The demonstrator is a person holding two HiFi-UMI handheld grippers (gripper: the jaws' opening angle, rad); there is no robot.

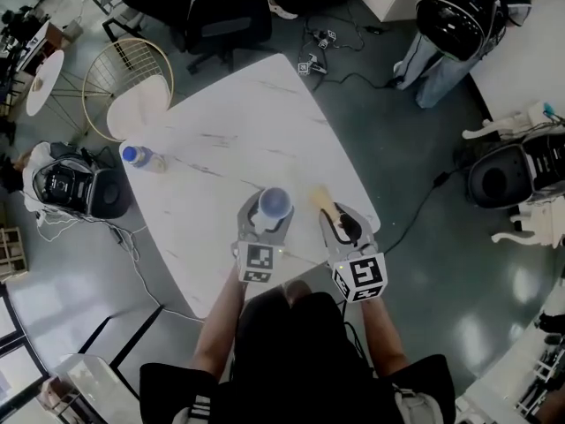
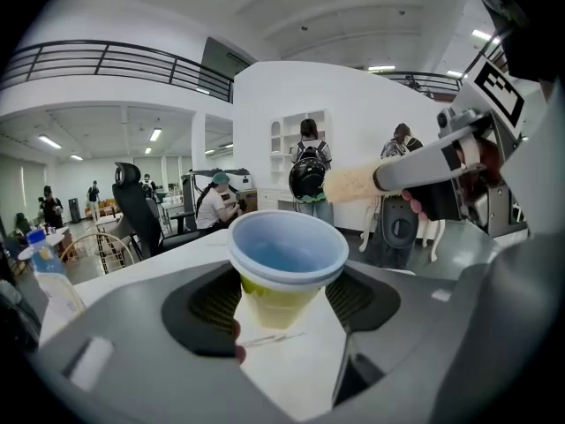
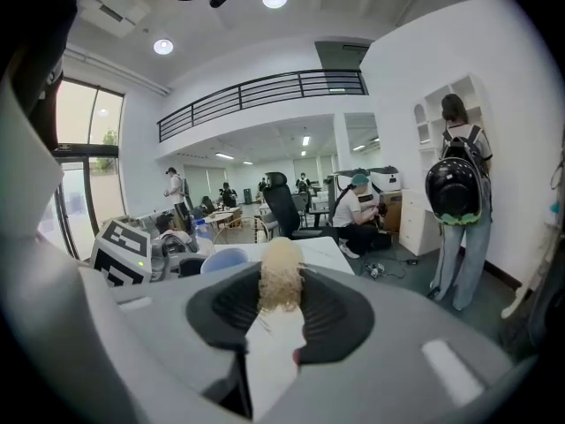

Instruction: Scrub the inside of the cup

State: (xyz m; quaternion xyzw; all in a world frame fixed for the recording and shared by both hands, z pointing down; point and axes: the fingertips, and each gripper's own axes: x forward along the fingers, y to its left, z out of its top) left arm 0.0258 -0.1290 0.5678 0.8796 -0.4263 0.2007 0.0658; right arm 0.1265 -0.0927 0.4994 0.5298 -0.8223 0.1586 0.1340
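My left claw (image 2: 284,312) is clamped on the cup (image 2: 287,253), one pad on each side of its yellow-green body just under the blue rim; the cup stands upright, mouth open to the ceiling, its blue inside bare. I cannot tell whether its base touches the table (image 1: 231,126). My right claw (image 3: 281,325) is closed on the brush (image 3: 281,276), whose pale bristly head pokes up out of the jaws. In the left gripper view that head sits at 1 o'clock from the cup, above the rim and clear of it, pointing towards the cup. From the head view the two claws are side by side at the table's near corner, the cup at 9 o'clock of the brush, close but not touching, with my forearms running back from the marker cubes at 6 o'clock. The table is white with faint grey veins. On it, at 10 o'clock from the cup and well apart, a clear bottle (image 1: 141,157) with a blue cap lies near the left edge. Just past that edge, at 11 o'clock, is a wire chair (image 1: 126,82) with a pale seat. Beyond the table's far corner, at 12 o'clock, are black office chairs (image 1: 225,20) and loose cables (image 1: 331,47) on the dark floor. At 2 o'clock, farthest off, a person (image 1: 441,56) in light trousers stands with a round black backpack (image 1: 461,25).
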